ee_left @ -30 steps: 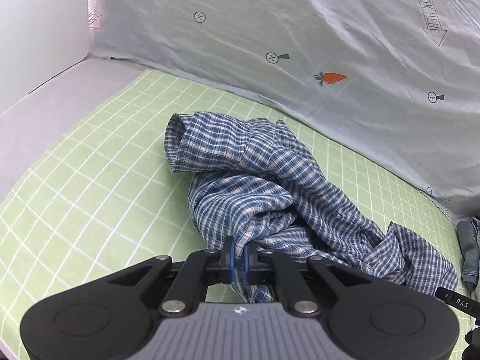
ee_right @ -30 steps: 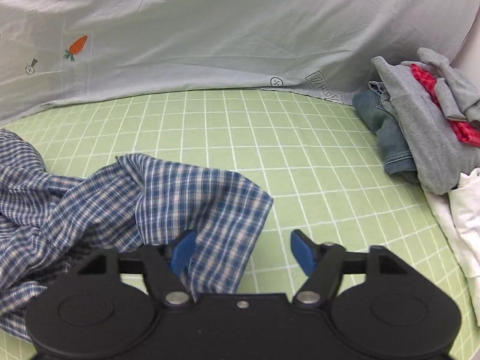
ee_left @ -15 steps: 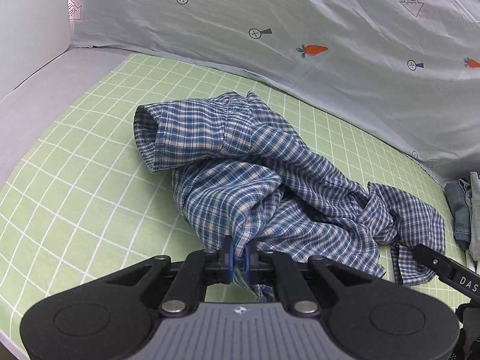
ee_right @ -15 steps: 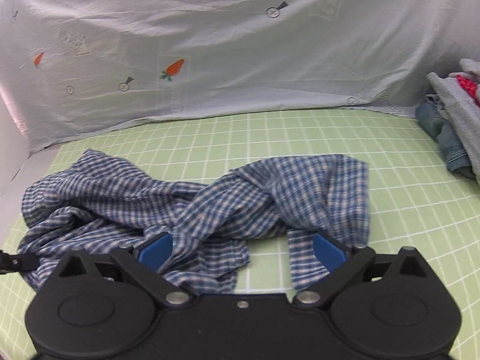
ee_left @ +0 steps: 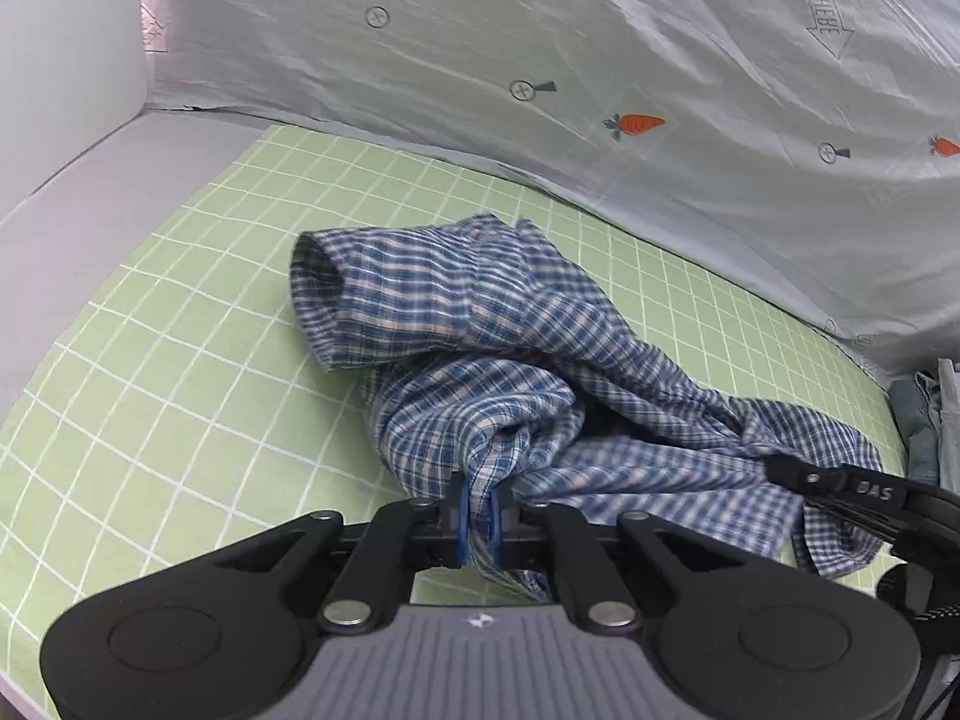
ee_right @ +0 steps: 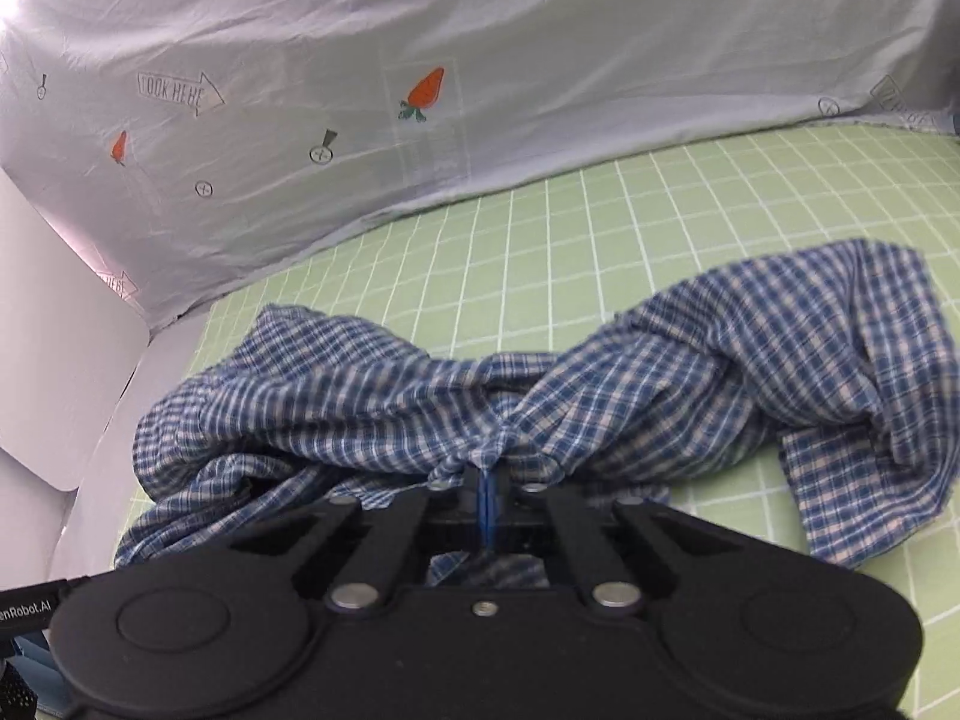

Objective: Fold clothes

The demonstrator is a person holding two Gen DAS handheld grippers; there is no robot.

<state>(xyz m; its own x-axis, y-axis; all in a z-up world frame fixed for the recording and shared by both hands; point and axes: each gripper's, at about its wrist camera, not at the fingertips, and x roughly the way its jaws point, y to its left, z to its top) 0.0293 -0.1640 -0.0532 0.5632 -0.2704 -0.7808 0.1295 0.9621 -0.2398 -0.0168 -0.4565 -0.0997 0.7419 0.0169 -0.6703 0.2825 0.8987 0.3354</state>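
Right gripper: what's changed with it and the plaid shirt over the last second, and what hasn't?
The right gripper swung left from the shirt's right edge toward its bunched middle, and its jaws have just been closing; they now pinch a fold of the plaid shirt. The left gripper stays shut on its own bunch of the shirt. The shirt remains crumpled on the green checked sheet.

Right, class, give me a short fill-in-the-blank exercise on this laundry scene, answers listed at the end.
1. The checked shirt lies crumpled on a ____ sheet with white grid lines.
2. The left claw is shut on the ____.
3. The right claw has just been closing and now pinches a fold of the ____.
4. The pale backdrop is printed with orange ____.

Answers: green; shirt; shirt; carrots
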